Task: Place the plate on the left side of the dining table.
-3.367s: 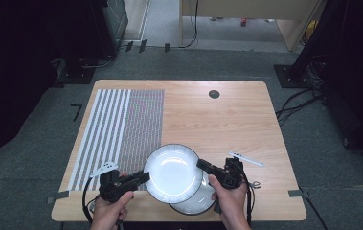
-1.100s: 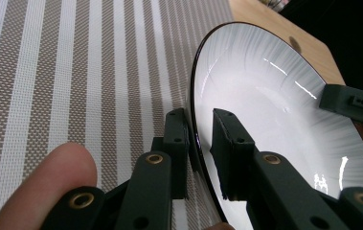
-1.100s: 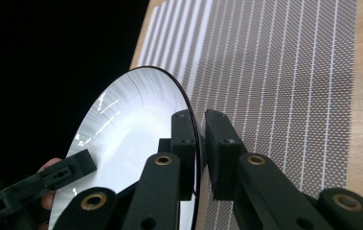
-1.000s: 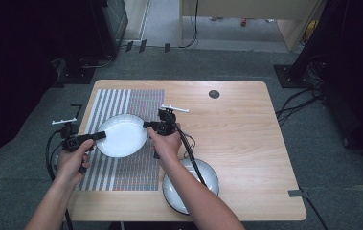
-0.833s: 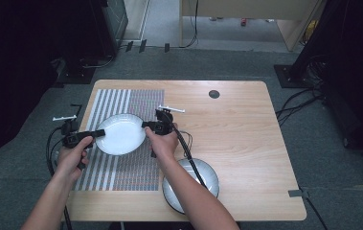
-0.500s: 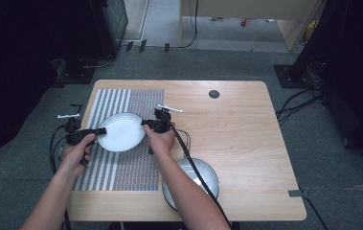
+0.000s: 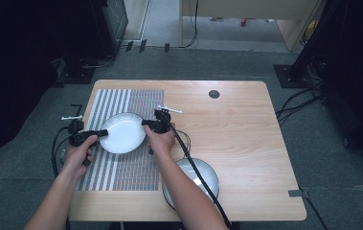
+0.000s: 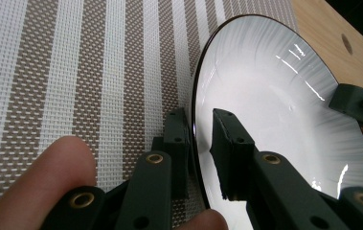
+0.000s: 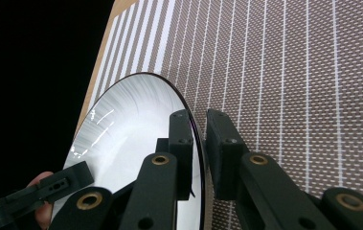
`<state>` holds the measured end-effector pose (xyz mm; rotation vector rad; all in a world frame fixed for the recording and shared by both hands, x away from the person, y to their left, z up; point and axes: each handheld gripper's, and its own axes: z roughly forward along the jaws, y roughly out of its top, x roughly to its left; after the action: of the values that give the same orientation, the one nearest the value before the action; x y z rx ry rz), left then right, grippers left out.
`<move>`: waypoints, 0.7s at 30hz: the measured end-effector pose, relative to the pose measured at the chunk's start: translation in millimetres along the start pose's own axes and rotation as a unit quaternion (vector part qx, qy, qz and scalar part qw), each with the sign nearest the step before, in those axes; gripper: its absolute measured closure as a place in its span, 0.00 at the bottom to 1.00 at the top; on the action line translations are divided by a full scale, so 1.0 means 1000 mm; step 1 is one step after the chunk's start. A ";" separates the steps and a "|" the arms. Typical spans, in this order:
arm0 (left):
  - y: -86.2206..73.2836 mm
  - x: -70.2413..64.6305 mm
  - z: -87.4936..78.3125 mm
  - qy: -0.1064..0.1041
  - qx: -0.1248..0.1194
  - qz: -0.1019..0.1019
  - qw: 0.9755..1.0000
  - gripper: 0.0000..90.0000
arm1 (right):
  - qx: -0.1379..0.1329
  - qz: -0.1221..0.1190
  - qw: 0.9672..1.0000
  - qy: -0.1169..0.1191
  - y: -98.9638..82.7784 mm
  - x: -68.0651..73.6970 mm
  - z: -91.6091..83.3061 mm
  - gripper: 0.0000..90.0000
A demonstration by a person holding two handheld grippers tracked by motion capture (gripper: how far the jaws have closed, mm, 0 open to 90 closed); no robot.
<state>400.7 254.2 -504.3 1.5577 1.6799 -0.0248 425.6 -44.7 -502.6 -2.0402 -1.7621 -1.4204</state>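
Change since earlier: plate (image 7: 122,132) carried from the near edge of the table, where it sat over a second plate (image 7: 192,181), out to the striped placemat (image 7: 121,167) at the left; over the last second it has sunk lower toward the mat.
Plate position: over the far half of the placemat, roughly level, rim close to the weave; contact with the mat cannot be told.
Left gripper (image 7: 103,132): clamped narrow on the plate's rim at the 9 o'clock side; in the left gripper view (image 8: 200,143) one jaw sits under the rim and one on the white inner face.
Right gripper (image 7: 145,123): pinching the rim at the 3 o'clock side; in the right gripper view (image 9: 197,148) the dark rim edge runs between the jaws, which have just eased open a trifle while the rim is between them.
Key relation: the two grips face each other across the plate, along a 9-to-3 line; each hand lies just outside its own side, neither nearer than the other.
Second plate: on bare wood at 5 o'clock from the carried one, well apart, partly hidden by the right forearm.
Likely next: lower the last bit, then each gripper lets go and backs straight out, left toward 9, right toward 3.
Risk: uneven release would tip the plate.
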 end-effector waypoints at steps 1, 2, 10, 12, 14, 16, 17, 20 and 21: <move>0.000 0.000 0.001 0.001 0.002 -0.001 1.000 0.85 | 0.001 -0.001 1.000 -0.001 0.000 -0.001 0.000 0.90; 0.000 0.001 0.002 0.000 0.002 -0.002 1.000 0.85 | 0.002 0.002 1.000 0.000 0.000 -0.002 0.001 0.90; -0.001 -0.002 0.003 0.005 0.002 0.005 1.000 0.83 | 0.005 0.012 1.000 -0.002 0.001 -0.008 0.003 0.92; -0.001 -0.002 0.003 0.001 0.001 0.002 1.000 0.82 | 0.004 0.008 1.000 -0.004 0.001 -0.007 0.003 0.91; 0.000 -0.003 0.002 -0.002 0.002 0.004 1.000 0.79 | 0.003 0.004 1.000 -0.004 0.000 -0.007 0.003 0.89; -0.001 -0.005 0.001 0.003 0.001 0.011 1.000 0.75 | -0.003 -0.001 1.000 0.000 0.001 -0.006 0.001 0.84; -0.001 -0.005 0.001 0.003 0.001 0.011 1.000 0.75 | -0.003 -0.001 1.000 0.000 0.001 -0.006 0.001 0.84; -0.001 -0.009 -0.004 0.019 -0.007 0.025 0.999 0.74 | -0.028 -0.024 0.999 -0.014 0.003 -0.001 -0.005 0.74; 0.000 -0.010 -0.006 0.019 -0.013 0.025 0.999 0.72 | -0.034 -0.027 0.999 -0.013 0.003 -0.001 -0.006 0.73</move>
<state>396.2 249.3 -495.3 1.5885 1.6644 0.0522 424.3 -49.9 -498.1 -2.0690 -1.8167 -1.4941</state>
